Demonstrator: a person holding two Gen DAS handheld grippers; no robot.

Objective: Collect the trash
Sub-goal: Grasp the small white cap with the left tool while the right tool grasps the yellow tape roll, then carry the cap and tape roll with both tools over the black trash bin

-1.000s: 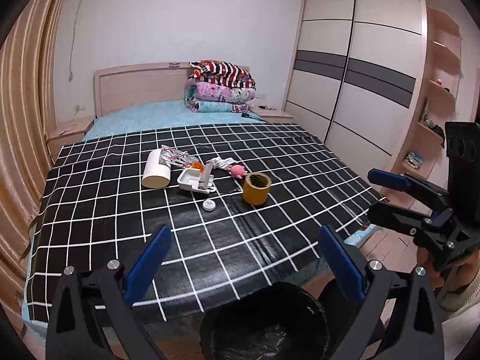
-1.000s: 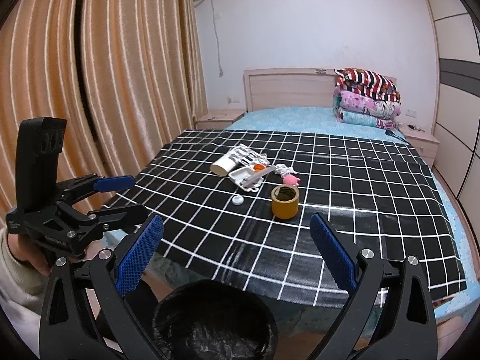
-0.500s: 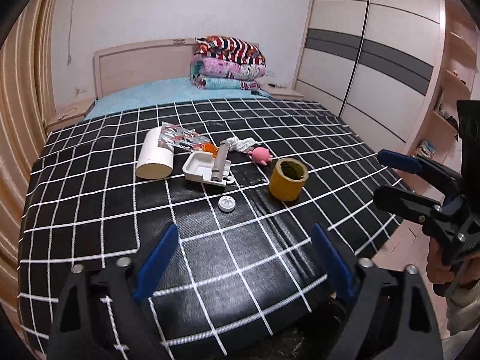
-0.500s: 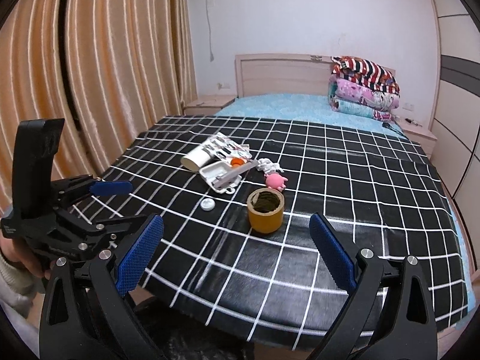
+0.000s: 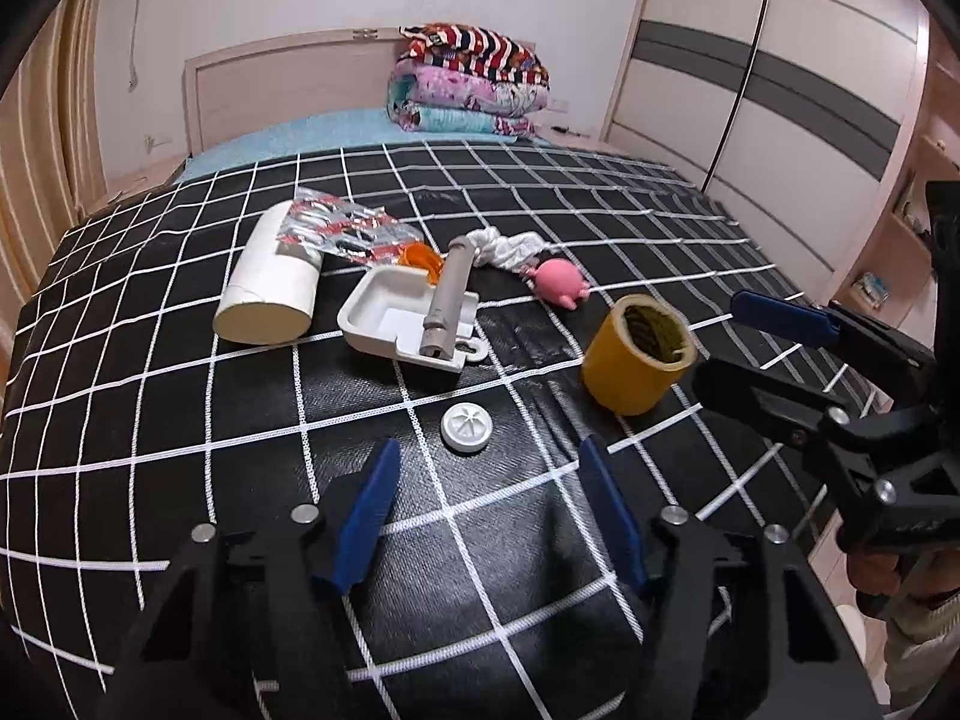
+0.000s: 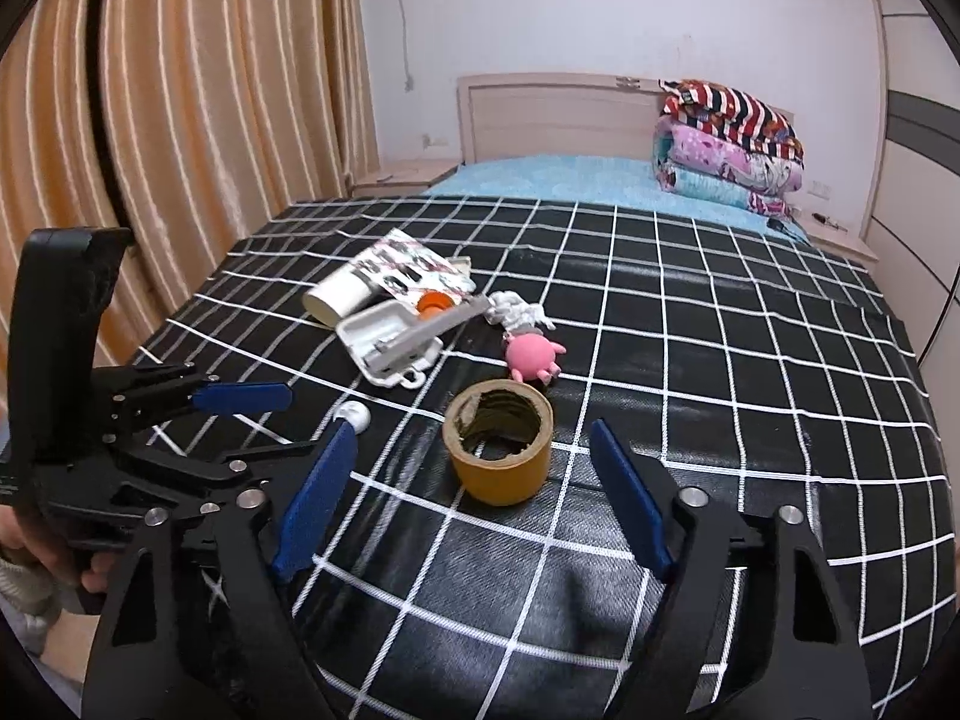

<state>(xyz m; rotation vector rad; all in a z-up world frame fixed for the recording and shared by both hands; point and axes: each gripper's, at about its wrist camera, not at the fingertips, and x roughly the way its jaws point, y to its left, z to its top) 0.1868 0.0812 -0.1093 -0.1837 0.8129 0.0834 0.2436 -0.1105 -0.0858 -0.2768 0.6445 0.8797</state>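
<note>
Trash lies on the black checked cloth (image 5: 180,408): a yellow tape roll (image 5: 636,354), a small white cap (image 5: 467,427), a white tray (image 5: 396,318) with a grey tube (image 5: 447,303) across it, a white cylinder (image 5: 270,294), a foil wrapper (image 5: 342,228), a pink toy (image 5: 561,281) and a white rag (image 5: 507,246). My left gripper (image 5: 486,468) is open and empty, just short of the cap. My right gripper (image 6: 474,450) is open and empty, with the tape roll (image 6: 499,447) between its fingers' line.
The cloth covers a bed with a wooden headboard (image 5: 288,90) and folded blankets (image 5: 474,84). A wardrobe (image 5: 780,90) stands at the right, curtains (image 6: 180,120) at the left. The other gripper shows in each view, right one (image 5: 780,354) and left one (image 6: 204,414).
Both grippers have moved forward and down over the bed toward the trash. The black bin at the bed's foot has dropped out of view. Both stay open.
</note>
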